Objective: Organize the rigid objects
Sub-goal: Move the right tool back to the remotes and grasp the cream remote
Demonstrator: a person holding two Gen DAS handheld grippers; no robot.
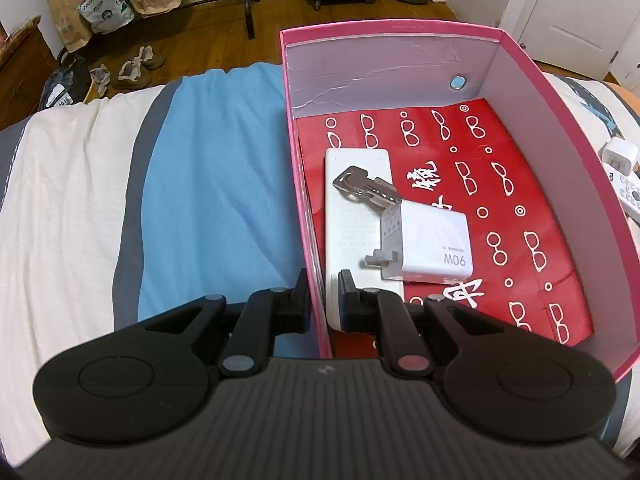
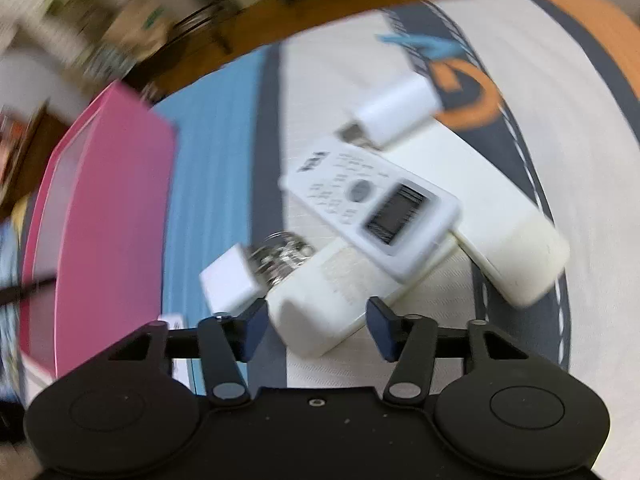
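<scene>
On the bed (image 1: 80, 184), the left gripper (image 1: 324, 300) pinches the pink box (image 1: 560, 128) wall with nearly closed fingers; the right gripper (image 2: 316, 326), fingers wide apart and holding nothing, hangs over a white power bank (image 2: 320, 300).

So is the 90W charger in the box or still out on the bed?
In. The 90W charger lies inside the pink box, resting partly on the white power bank, next to the keys.

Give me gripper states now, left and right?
Left gripper: shut on the pink box wall.
Right gripper: open, holding nothing, white power bank between its fingers.
</scene>
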